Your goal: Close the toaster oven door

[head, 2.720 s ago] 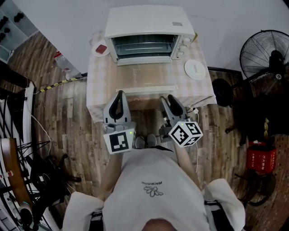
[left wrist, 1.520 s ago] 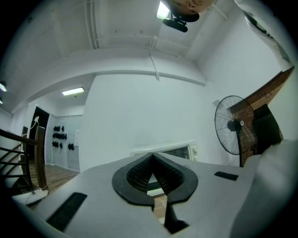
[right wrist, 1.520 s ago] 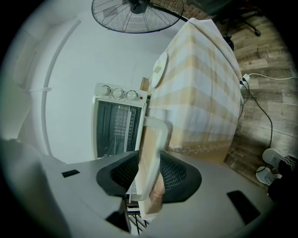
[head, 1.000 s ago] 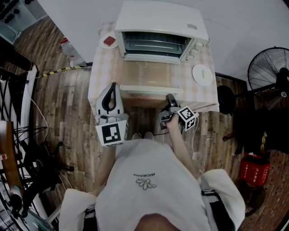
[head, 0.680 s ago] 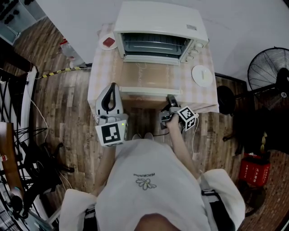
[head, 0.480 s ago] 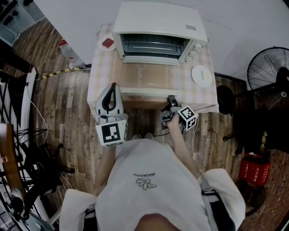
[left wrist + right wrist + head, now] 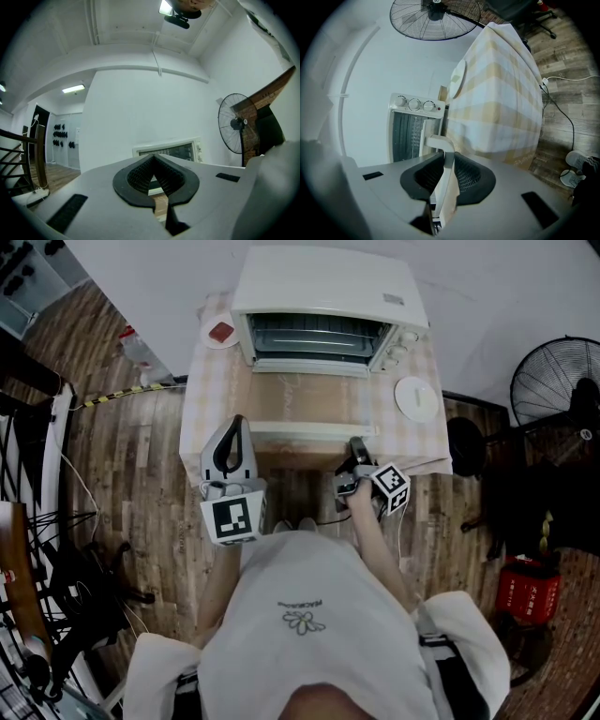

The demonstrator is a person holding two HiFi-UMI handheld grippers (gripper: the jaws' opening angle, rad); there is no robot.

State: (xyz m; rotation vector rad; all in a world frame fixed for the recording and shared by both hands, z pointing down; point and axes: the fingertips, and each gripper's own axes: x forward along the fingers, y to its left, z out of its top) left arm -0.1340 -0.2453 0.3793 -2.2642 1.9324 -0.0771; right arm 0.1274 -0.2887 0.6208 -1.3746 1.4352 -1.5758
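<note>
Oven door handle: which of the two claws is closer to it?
The right. The right claw is at the door handle's right end, its jaws closing on the handle between them. The left claw is off to the handle's left, shut, empty, not touching it.

**Toaster oven** (image 7: 328, 292): white, box-shaped, at 12 o'clock on the checked counter (image 7: 211, 399). Knobs (image 7: 397, 346) sit at the right of its front, and a wire rack (image 7: 314, 334) shows inside.

**Door** (image 7: 309, 397): glass-paned, open, hinged at the bottom, lying flat toward 6 o'clock.

**Handle** (image 7: 300, 430): white bar along the door's free edge, near the counter's 6 o'clock edge.
</note>
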